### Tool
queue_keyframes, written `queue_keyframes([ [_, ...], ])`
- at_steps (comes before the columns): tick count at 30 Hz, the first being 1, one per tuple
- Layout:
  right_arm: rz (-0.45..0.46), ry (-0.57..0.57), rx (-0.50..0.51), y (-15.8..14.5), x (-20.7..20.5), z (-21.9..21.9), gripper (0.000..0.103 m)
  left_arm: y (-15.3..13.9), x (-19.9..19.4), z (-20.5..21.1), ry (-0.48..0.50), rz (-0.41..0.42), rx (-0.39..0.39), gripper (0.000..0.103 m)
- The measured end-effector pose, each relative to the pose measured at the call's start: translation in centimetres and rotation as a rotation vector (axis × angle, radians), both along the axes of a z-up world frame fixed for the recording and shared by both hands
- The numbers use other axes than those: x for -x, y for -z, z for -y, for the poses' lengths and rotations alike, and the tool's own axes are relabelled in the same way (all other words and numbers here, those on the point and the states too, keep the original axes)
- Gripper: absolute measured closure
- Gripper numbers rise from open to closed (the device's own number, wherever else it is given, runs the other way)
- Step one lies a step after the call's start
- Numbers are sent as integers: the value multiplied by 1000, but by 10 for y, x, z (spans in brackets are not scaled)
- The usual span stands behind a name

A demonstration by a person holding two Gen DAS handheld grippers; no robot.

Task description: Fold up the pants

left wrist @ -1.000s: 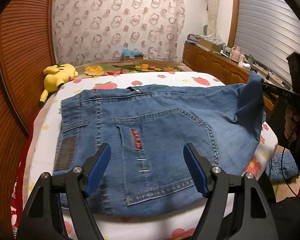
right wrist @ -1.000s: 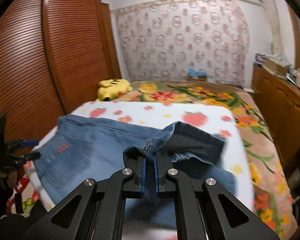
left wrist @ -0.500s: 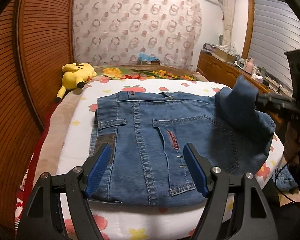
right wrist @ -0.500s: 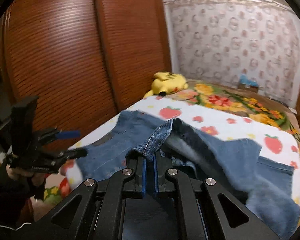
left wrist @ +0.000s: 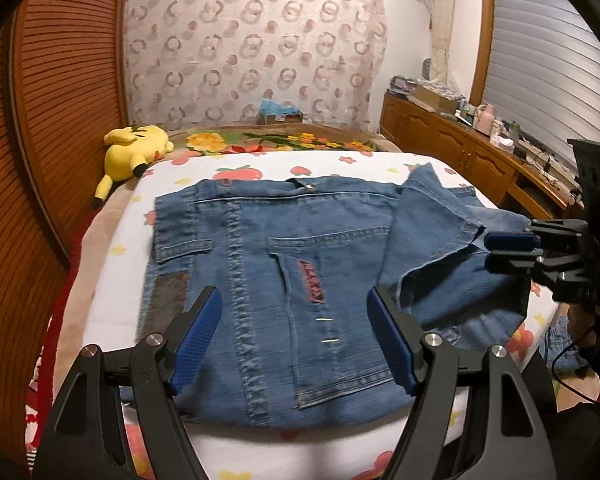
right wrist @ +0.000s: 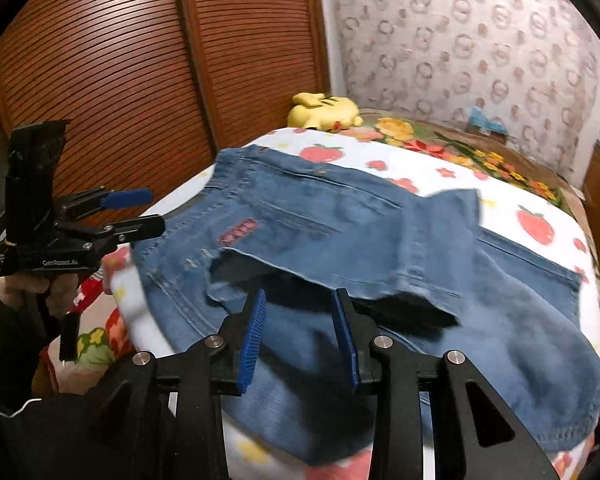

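Folded jeans point(left wrist: 284, 264) on the bed point(left wrist: 112, 264)
Waistband faces the far wall, long axis crosswise; left tongs point(left wrist: 294, 340) gape empty, right tongs point(right wrist: 300, 336) are opening, denim freed.

The right hand-held gripper point(right wrist: 300, 336) is opening, letting the pants point(right wrist: 340, 240) leg drop.

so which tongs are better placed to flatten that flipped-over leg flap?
Right, probably. The right tongs sit just off the raised flap of the jeans, opening with nothing pinched. The left tongs hover open over the opposite, already flat end.
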State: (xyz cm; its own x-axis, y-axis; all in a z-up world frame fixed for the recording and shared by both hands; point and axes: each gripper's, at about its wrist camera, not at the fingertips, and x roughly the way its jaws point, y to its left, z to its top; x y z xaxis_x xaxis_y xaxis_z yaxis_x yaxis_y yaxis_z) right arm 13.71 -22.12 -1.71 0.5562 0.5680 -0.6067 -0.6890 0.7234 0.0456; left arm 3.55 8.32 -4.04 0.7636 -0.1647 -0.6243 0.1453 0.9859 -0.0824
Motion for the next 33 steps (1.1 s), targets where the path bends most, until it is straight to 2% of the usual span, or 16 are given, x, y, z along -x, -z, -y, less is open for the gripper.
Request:
queue_keyframes([
  [5,21,90,0,4,19,0,67,0,-7,15,33,-10,1,27],
  [8,27,136,-1,8,15,-3,66,2,-9,24,59,-11,-2,27],
  [15,28,175,12,13,13,-12,65,12,-16,44,116,-42,-10,29],
  [18,21,177,17,15,9,-15,65,19,-18,52,147,-60,-13,44],
  [21,19,174,15,14,0,-18,65,25,-23,59,166,-77,-16,55],
  [23,30,165,20,13,-5,-24,65,29,-27,61,167,-86,-15,59],
  [24,31,163,20,12,-8,-25,65,30,-29,61,167,-92,-12,65],
  [25,28,153,17,12,-9,-29,74,30,-30,62,168,-94,-10,71],
  [26,24,141,14,11,-10,-29,89,31,-30,62,168,-92,-11,73],
  [28,26,122,21,9,-12,-34,95,30,-29,64,172,-85,-11,87],
  [30,40,103,5,2,-17,-32,97,28,-26,63,168,-75,-11,94],
  [33,71,85,-11,-10,-17,-32,98,21,-17,59,166,-51,9,97],
])
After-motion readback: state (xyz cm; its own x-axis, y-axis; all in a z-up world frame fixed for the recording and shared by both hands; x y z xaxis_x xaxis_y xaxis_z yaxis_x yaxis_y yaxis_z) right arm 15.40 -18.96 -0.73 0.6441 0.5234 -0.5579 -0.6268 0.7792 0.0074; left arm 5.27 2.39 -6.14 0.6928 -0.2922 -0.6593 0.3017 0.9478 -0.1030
